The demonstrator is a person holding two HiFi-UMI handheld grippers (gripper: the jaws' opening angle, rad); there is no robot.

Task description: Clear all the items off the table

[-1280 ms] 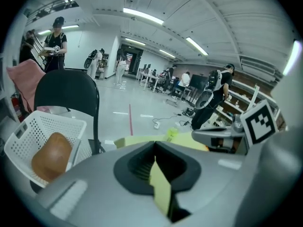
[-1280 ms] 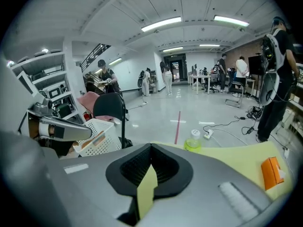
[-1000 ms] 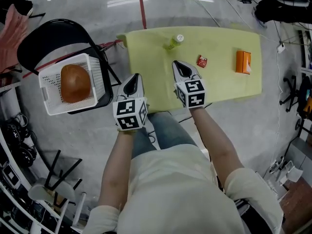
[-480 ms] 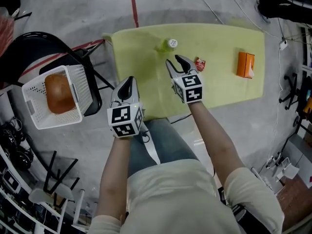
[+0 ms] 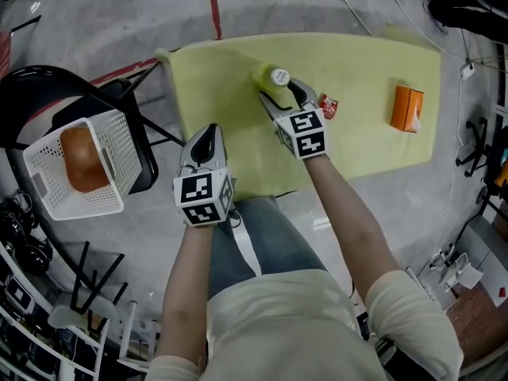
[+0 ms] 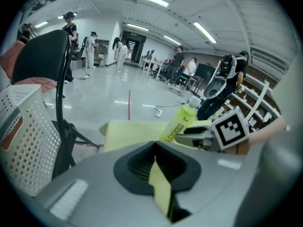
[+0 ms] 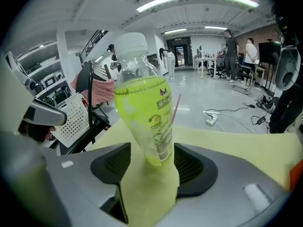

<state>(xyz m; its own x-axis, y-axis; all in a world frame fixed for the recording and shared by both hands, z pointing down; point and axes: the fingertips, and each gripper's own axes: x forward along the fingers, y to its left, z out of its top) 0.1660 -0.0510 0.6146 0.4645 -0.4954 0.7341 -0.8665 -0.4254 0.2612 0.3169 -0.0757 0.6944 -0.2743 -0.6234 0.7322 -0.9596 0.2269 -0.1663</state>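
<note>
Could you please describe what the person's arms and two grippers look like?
Both the left gripper and right gripper have light grey, tapered fingers with black ribbed pads, each carrying a white cube with black square markers. The person wears a cream short-sleeved top and blue jeans.

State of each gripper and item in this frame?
Left gripper: shut, empty.
Right gripper: open, jaws just been opening, bottle between them.
Bottle: standing on table, capped, ungripped.
Red packet: on table.
Orange box: on table.
Basket: on chair, holds brown item.
</note>
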